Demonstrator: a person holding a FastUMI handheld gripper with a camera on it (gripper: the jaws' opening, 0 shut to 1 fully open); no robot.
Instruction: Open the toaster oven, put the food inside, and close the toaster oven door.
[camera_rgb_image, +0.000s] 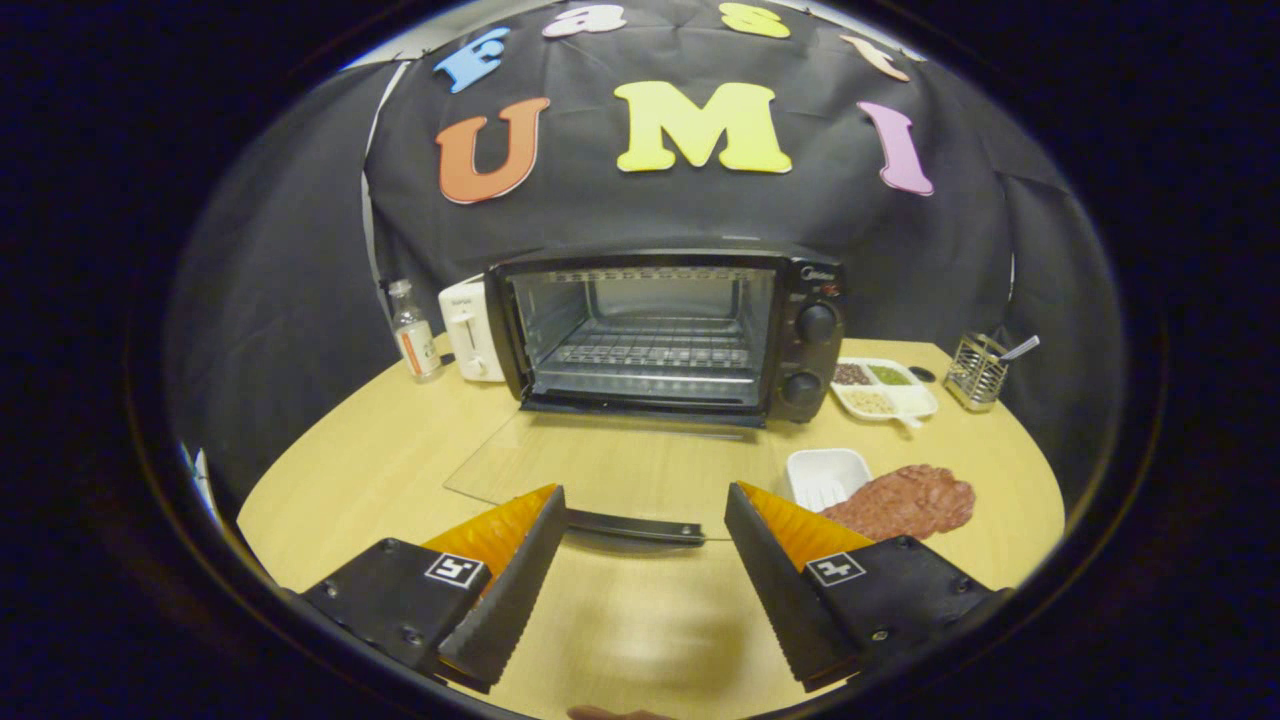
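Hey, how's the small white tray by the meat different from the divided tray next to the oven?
The small white tray looks empty; the divided tray holds dark, green and pale fillings in separate compartments. The small tray sits just beyond the open gripper, beside the meat; the divided one lies farther back by the toaster oven. Both are white and rest on the table.

The toaster oven (665, 335) bears a small brand mark by its knobs, too blurred to read.
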